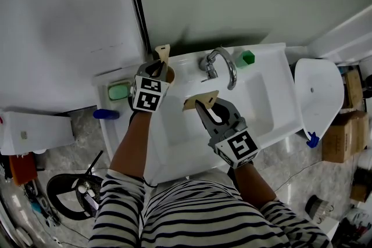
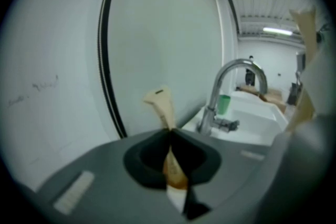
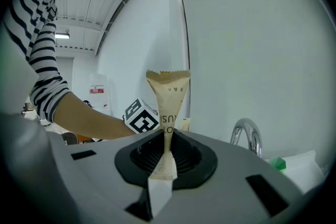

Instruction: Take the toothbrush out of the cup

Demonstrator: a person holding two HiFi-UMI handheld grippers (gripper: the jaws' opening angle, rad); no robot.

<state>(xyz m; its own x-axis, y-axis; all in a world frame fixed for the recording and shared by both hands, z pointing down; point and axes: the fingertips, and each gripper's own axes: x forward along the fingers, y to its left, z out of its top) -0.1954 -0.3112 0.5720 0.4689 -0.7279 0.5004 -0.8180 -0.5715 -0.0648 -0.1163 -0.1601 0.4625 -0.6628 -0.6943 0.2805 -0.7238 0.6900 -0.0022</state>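
My left gripper point(image 1: 160, 69) is at the sink's back left corner, shut on a tan paper-wrapped toothbrush point(image 1: 163, 54) that sticks up past the jaws. In the left gripper view the same toothbrush packet point(image 2: 161, 105) rises from the pinched left gripper point(image 2: 171, 136). A brown rounded edge point(image 1: 171, 74) beside the jaws may be the cup; the gripper hides most of it. My right gripper point(image 1: 203, 106) hangs over the basin, shut on a second tan packet point(image 1: 201, 99). In the right gripper view that second packet point(image 3: 169, 94) stands upright out of the right gripper point(image 3: 167, 139).
The white sink point(image 1: 258, 107) has a chrome faucet point(image 1: 224, 64) at the back and a small green cup point(image 1: 248, 58) to its right. A green soap dish point(image 1: 119, 91) sits left of the sink. A white lid point(image 1: 317, 96) and cardboard boxes point(image 1: 343, 125) are at the right.
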